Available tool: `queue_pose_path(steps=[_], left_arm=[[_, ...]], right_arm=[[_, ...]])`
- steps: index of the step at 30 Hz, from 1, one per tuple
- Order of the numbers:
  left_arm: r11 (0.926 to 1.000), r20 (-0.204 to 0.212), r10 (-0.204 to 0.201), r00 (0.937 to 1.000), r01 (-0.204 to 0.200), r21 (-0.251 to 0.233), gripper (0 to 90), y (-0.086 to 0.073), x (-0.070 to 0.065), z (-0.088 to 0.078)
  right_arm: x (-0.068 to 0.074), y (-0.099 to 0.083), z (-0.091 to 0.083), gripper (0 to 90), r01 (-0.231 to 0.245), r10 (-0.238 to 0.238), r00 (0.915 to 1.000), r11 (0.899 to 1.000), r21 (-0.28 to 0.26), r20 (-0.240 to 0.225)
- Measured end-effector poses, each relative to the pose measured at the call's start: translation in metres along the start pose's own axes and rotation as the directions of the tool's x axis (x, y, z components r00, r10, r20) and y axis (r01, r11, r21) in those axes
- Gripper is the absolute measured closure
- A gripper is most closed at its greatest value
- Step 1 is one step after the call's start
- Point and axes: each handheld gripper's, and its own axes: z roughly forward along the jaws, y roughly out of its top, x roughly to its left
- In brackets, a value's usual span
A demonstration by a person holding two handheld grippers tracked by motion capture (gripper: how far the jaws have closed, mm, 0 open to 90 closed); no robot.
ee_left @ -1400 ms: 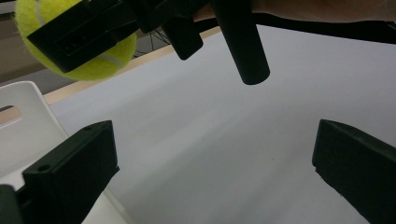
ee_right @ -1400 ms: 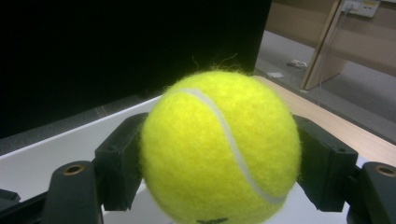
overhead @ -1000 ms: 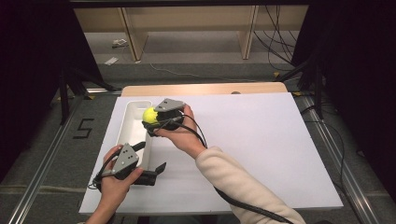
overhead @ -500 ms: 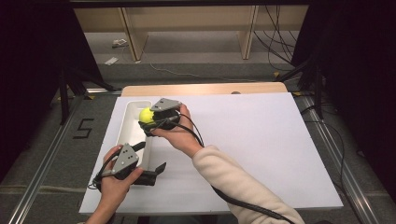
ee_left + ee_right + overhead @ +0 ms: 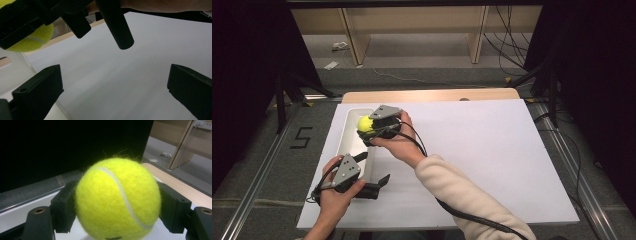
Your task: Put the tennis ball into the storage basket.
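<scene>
Sitting squarely between the two black jaws of the right gripper (image 5: 117, 205), the yellow tennis ball (image 5: 118, 199) is clamped on both flanks, its white seam curving from the upper left down to the lower right in the right gripper view. In the high view the ball (image 5: 365, 124) hangs above the white tray (image 5: 353, 131), a long narrow tray lying on the left part of the table, and it looks lifted clear of the tray floor, though the height is hard to judge from above. The right gripper (image 5: 371, 127) is held by the person's right hand (image 5: 398, 142), with its grey three-cornered plate on top and a black cable trailing back along the cream sleeve (image 5: 462, 197).

Nearer and to the left, the left gripper (image 5: 374, 172) rests low at the near end of the tray, gripped by the left hand (image 5: 334, 192). Its jaws stand wide apart with nothing between them; in the left gripper view they frame bare white table (image 5: 120, 75), with the ball (image 5: 31, 40) and the right gripper above at the upper left.

The white table top (image 5: 492, 150) stretches away to the right, and a strip of pale wood (image 5: 427, 95) shows along its far edge.
</scene>
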Motion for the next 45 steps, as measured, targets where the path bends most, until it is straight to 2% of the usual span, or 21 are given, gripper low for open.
queue_pose_path(steps=[25,45], left_arm=[[1.0,0.0,0.002,1.0,-0.002,0.002,0.0,0.0,-0.001,0.0],[1.0,0.001,0.004,1.0,-0.004,0.001,0.0,0.0,-0.001,0.0]], right_arm=[[0.001,0.01,0.008,26.9,0.009,-0.009,0.9998,1.0,0.015,-0.015],[0.006,0.011,0.019,26.9,0.017,-0.016,0.9987,0.999,0.031,-0.048]])
